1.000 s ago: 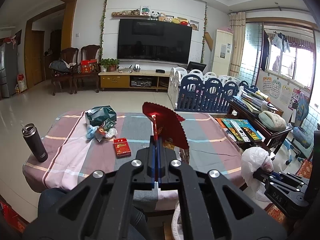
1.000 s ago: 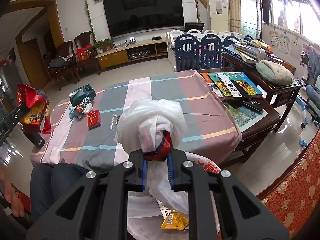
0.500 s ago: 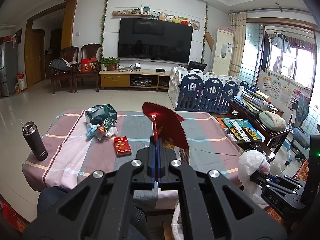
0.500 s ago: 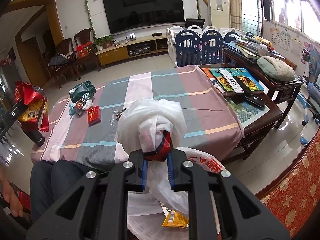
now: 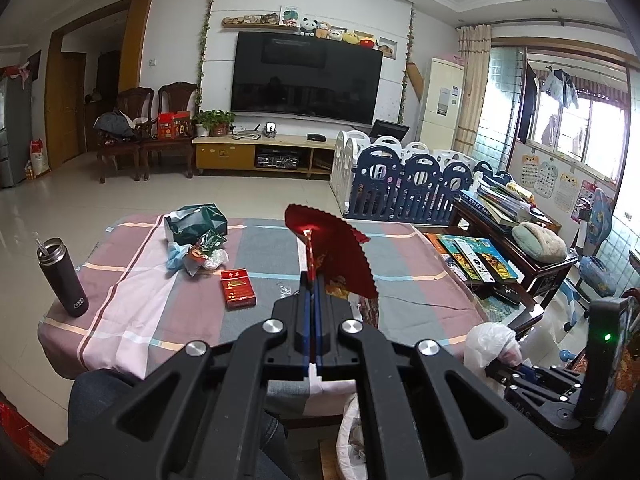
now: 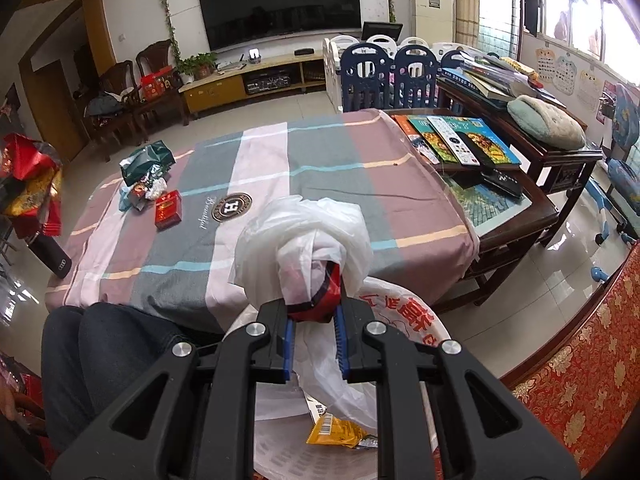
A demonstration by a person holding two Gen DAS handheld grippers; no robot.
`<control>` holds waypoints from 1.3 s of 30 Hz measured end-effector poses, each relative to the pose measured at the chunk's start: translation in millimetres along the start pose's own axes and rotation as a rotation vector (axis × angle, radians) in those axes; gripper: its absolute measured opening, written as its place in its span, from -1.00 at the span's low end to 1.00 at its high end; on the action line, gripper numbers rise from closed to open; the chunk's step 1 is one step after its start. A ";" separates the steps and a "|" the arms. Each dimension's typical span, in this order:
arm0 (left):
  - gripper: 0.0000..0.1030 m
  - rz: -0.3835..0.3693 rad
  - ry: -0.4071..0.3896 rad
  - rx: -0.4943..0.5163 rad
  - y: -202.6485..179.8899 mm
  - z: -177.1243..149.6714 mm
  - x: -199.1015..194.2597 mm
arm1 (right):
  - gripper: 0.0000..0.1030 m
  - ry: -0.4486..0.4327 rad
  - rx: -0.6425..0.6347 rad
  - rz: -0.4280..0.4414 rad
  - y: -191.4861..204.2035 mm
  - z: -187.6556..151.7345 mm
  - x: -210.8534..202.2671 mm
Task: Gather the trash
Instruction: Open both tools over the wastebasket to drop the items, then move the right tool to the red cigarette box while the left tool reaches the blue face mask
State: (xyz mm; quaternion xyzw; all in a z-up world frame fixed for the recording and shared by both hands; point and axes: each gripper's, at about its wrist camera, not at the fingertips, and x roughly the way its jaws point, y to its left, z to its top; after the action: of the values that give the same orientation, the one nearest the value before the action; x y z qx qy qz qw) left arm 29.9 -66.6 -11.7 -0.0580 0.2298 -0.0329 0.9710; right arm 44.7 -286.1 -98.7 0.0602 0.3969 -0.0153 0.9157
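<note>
My left gripper (image 5: 313, 280) is shut on a red foil snack wrapper (image 5: 336, 252), held up over the near edge of the table; the wrapper also shows at the far left of the right wrist view (image 6: 28, 176). My right gripper (image 6: 314, 312) is shut on a bunched white plastic bag (image 6: 304, 236) with red print, held over a white bin (image 6: 288, 452) below. The bag and right gripper show at the lower right of the left wrist view (image 5: 490, 344). A pile of wrappers with a green bag (image 5: 196, 236) and a red cigarette pack (image 5: 238, 288) lie on the striped tablecloth (image 5: 160, 312).
A black tumbler (image 5: 62, 280) stands at the table's left corner. A person's jeans-clad legs (image 6: 100, 352) are at the near side. A glass side table with books and remotes (image 6: 464, 144) adjoins on the right. A yellow wrapper (image 6: 340, 436) lies in the bin.
The right gripper with the white bag has shifted slightly toward the table. The left gripper keeps the red wrapper in the same pose.
</note>
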 end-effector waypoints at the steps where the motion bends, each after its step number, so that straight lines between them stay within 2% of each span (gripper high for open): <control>1: -0.95 -0.021 0.011 -0.005 0.8 -0.6 1.2 | -0.66 0.016 0.006 -0.006 -3.4 -3.1 5.3; 5: -0.95 -0.116 0.091 -0.010 -4.1 -7.0 14.6 | -0.66 0.122 0.039 -0.044 -20.7 -18.1 34.8; 6: -0.95 -0.129 0.108 -0.012 -5.3 -8.7 18.0 | -0.58 0.180 0.051 -0.050 -26.0 -23.4 47.1; 8: -0.95 -0.153 0.144 -0.003 -9.9 -14.0 26.0 | -0.20 0.279 0.076 -0.049 -32.2 -34.6 64.8; 9: -0.95 -0.158 0.156 0.005 -12.5 -17.2 29.0 | 0.15 0.315 0.106 -0.037 -37.8 -40.3 71.4; 10: -0.95 -0.163 0.166 0.015 -14.9 -19.5 31.6 | 0.33 0.328 0.138 -0.027 -43.4 -44.3 74.0; 11: -0.95 -0.169 0.174 0.024 -18.0 -22.3 34.3 | 0.36 0.328 0.173 -0.021 -49.1 -47.3 73.9; 13: -0.95 -0.194 0.203 0.024 -20.8 -27.3 42.3 | 0.36 0.319 0.223 -0.017 -58.3 -46.3 70.6; 16: -0.95 -0.249 0.278 0.003 -23.2 -35.7 61.1 | 0.36 0.252 0.298 -0.023 -77.3 -35.3 52.1; 18: -0.95 -0.329 0.358 -0.006 -27.9 -44.9 77.9 | 0.42 0.187 0.348 -0.033 -91.3 -26.9 34.4; 21: -0.95 -0.510 0.479 -0.021 -46.2 -63.9 104.4 | 0.45 0.088 0.422 -0.055 -113.7 -16.1 7.6; 24: -0.95 -0.601 0.568 0.059 -77.5 -84.8 121.4 | 0.50 0.029 0.456 -0.065 -128.7 -9.2 -7.0; 25: -0.92 -0.617 0.608 0.092 -88.5 -92.7 127.0 | 0.54 0.016 0.459 -0.071 -131.3 -8.0 -10.3; 26: -0.67 -0.624 0.650 0.121 -98.5 -101.0 133.5 | 0.54 0.009 0.459 -0.075 -132.7 -7.4 -12.0; 27: -0.14 -0.616 0.669 0.131 -103.1 -106.5 136.3 | 0.55 0.006 0.460 -0.076 -133.0 -7.0 -11.6; 29: 0.46 -0.573 0.674 0.128 -101.2 -111.1 141.4 | 0.55 0.012 0.458 -0.074 -131.1 -6.8 -7.7; 32: 0.53 -0.494 0.646 0.070 -79.0 -104.5 148.1 | 0.55 0.046 0.449 -0.066 -123.8 -8.3 7.1; 37: 0.69 -0.141 0.504 0.034 -19.5 -77.3 149.2 | 0.55 0.101 0.405 -0.035 -97.0 -6.8 29.7; 39: 0.77 -0.043 0.459 0.035 3.6 -66.8 150.5 | 0.55 0.123 0.371 -0.020 -80.1 -3.0 40.2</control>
State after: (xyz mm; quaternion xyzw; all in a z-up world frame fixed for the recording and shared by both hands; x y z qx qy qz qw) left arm 134.3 -83.2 -138.0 -0.0373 0.4428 -0.0701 0.8931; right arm 63.9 -364.4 -137.9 0.2248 0.4432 -0.0936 0.8627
